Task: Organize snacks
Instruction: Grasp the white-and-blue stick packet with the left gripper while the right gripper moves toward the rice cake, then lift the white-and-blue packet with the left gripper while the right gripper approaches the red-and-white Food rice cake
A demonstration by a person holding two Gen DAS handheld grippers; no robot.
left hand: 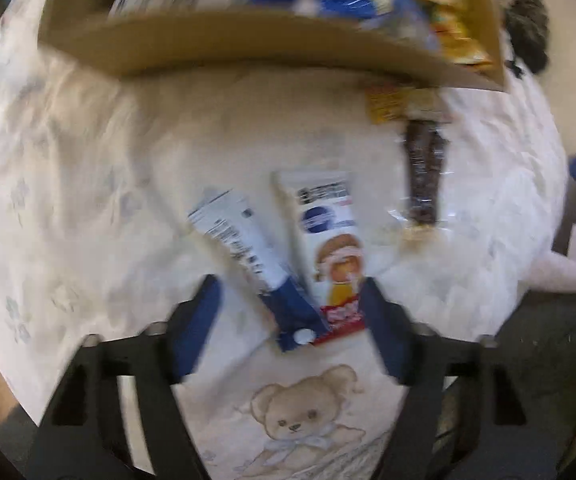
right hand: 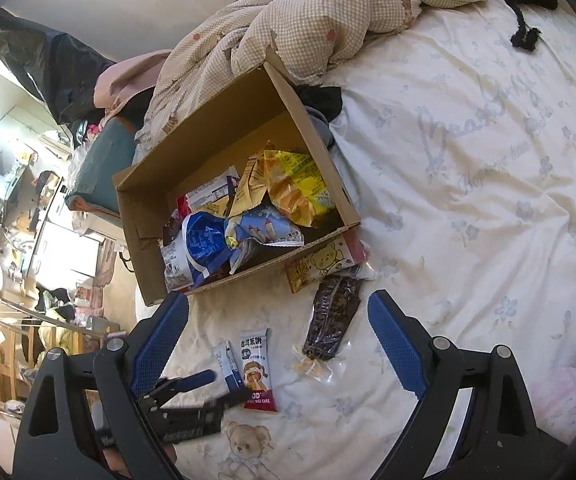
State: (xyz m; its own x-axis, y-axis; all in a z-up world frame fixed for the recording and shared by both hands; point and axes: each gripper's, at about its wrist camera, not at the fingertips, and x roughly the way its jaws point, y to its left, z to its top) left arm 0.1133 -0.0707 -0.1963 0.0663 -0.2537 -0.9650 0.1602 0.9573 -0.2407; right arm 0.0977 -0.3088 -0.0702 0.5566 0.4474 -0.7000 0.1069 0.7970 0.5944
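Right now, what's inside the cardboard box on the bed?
The box holds a heap of snack bags: a yellow bag on top, a blue bag in front. Whatever lies under the heap is covered.

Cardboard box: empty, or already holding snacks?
Holding snacks. The cardboard box lies open on the bed with several packets inside, including a yellow bag and a blue one.

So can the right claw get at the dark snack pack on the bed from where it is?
Probably yes. The dark pack lies flat on the sheet ahead of the open right claw, with nothing on it; the left claw works off to the side.
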